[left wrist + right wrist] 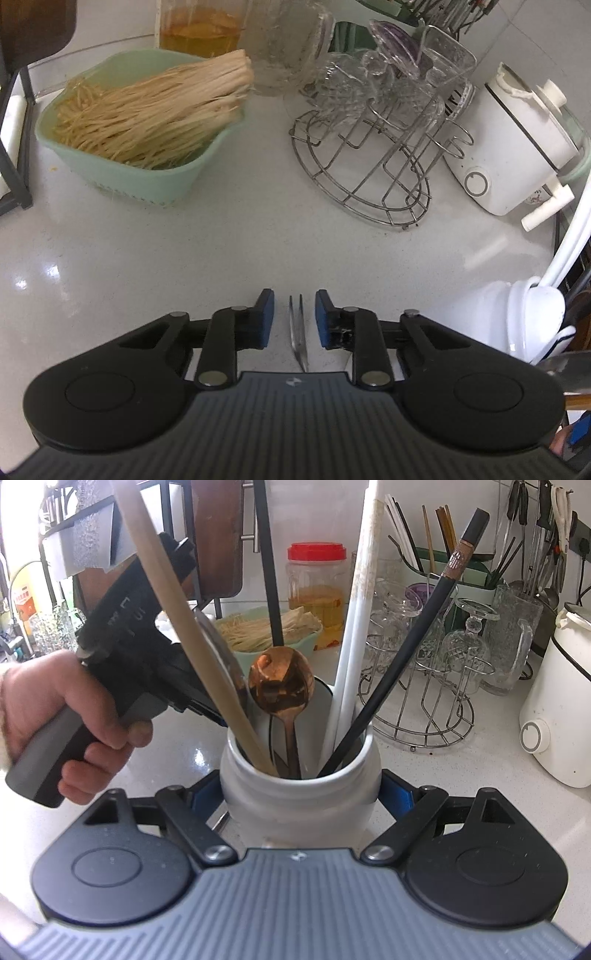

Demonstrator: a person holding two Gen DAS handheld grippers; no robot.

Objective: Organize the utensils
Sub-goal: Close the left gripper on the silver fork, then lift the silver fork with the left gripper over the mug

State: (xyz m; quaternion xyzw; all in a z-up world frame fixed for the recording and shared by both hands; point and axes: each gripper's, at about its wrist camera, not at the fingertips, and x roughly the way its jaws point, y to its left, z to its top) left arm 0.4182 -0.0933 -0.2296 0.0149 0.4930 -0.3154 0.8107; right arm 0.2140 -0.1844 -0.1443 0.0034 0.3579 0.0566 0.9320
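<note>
- Two claws at work: left claw [294, 319] open, pads either side of a thin metal fork [298, 334] lying flat on the tabletop [221, 240], no contact visible.
- Light, stiff, slick steel; lies low, so likely to skate on the glossy surface. Best pinched across the narrow neck behind the tines, pads pressed low.
- Right claw [300, 797] clamped on the white jar [299, 805], full of a copper spoon [282, 685] and chopsticks [413, 672].
- Ceramic, heavy, breakable, top-heavy with long handles; best held round the body.
- Further off: glass rack [365, 177].
</note>
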